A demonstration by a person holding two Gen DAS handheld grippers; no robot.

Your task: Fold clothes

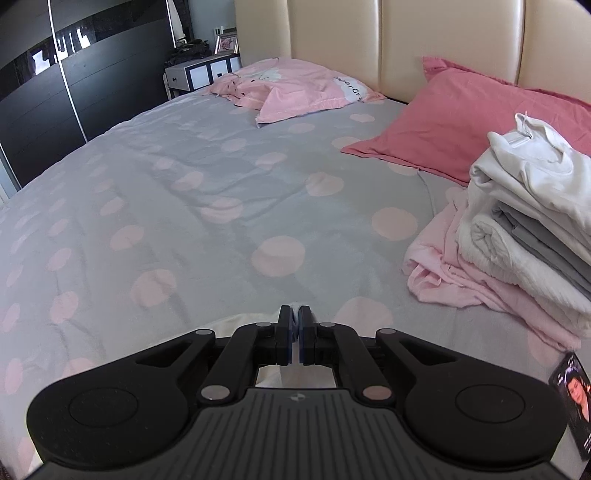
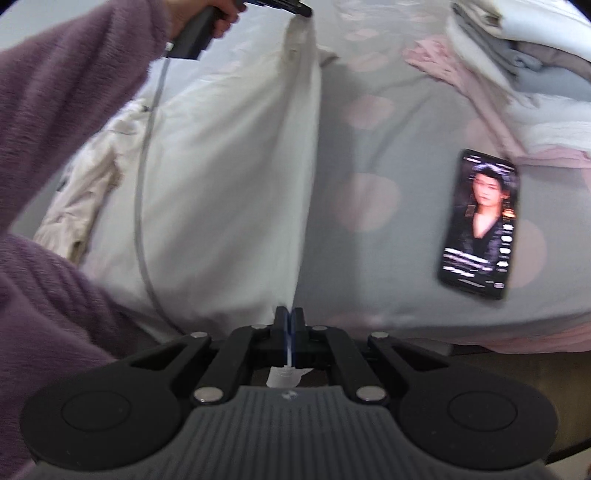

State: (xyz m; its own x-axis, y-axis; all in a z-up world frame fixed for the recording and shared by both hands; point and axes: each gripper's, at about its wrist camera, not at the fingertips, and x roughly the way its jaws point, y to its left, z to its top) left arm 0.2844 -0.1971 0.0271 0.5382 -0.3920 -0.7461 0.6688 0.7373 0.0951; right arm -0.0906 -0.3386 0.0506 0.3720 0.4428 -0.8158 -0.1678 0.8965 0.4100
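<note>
Left gripper [image 1: 298,314]: jaws closed, pinching a fold of the white cotton garment [image 2: 236,177]. Right gripper [image 2: 290,314]: jaws closed on the near edge of the same garment, cloth showing between the pads. In the right wrist view, the garment hangs as a taut sheet between the two grippers, above the grey bedsheet with pale pink dots [image 1: 184,206]; its lower part appears to trail on the bed at left, though blur makes contact uncertain. A hand [image 2: 207,18] in a fuzzy purple sleeve [image 2: 66,92] holds the left gripper at the far end. A black smartphone with lit screen [image 2: 478,221] lies on the sheet, right of the garment. Stack of folded white and grey clothes [image 1: 532,206] sits far right, atop a crumpled pale pink garment [image 1: 461,280], near a rose-pink pillow [image 1: 458,114].
</note>
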